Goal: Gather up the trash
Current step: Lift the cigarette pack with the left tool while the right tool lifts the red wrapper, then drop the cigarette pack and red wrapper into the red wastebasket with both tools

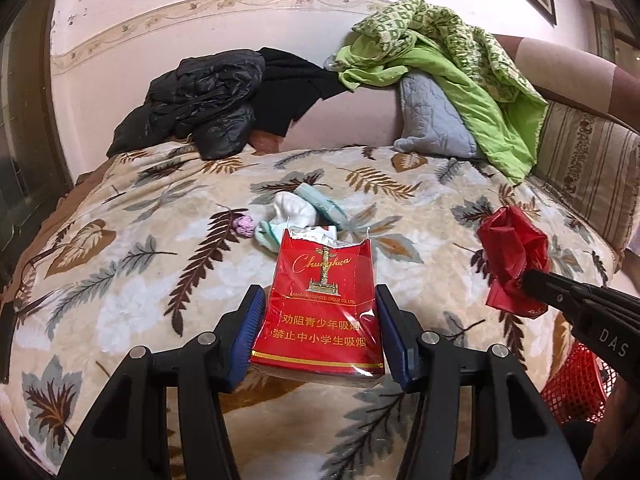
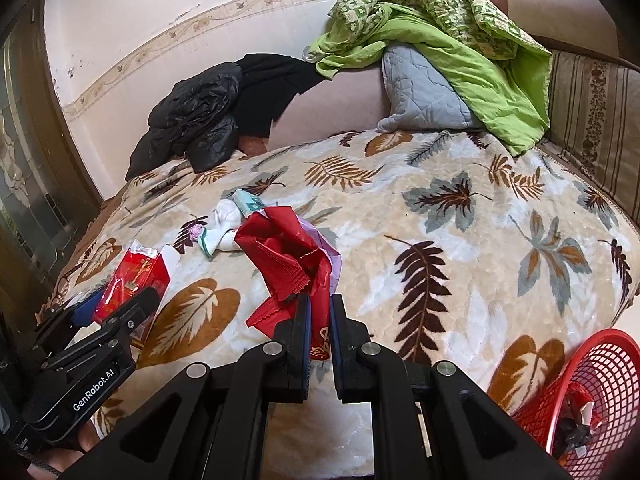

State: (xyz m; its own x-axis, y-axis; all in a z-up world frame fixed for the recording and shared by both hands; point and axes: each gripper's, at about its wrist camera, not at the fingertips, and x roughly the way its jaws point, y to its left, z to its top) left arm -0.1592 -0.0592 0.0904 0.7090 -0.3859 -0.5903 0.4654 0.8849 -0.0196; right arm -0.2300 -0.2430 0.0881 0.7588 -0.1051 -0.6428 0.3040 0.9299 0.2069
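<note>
My left gripper (image 1: 318,300) is shut on a red cigarette pack (image 1: 324,300), its blue pads pressing both sides; the torn-open top points away from me. In the right wrist view the same pack (image 2: 136,280) and left gripper (image 2: 116,304) sit at the lower left. My right gripper (image 2: 320,304) is shut on a crumpled red wrapper (image 2: 288,256), which is lifted over the bed; it shows as the wrapper (image 1: 512,256) at the right gripper (image 1: 528,280) in the left wrist view. On the blanket lie white and teal tissue packs (image 1: 296,212) and a small purple wad (image 1: 245,226).
A leaf-patterned blanket (image 2: 440,240) covers the bed. A red mesh bin (image 2: 592,384) with some trash stands at the lower right. Black jackets (image 1: 200,108), a grey pillow (image 1: 432,116) and a green quilt (image 1: 460,60) are piled at the far side against the wall.
</note>
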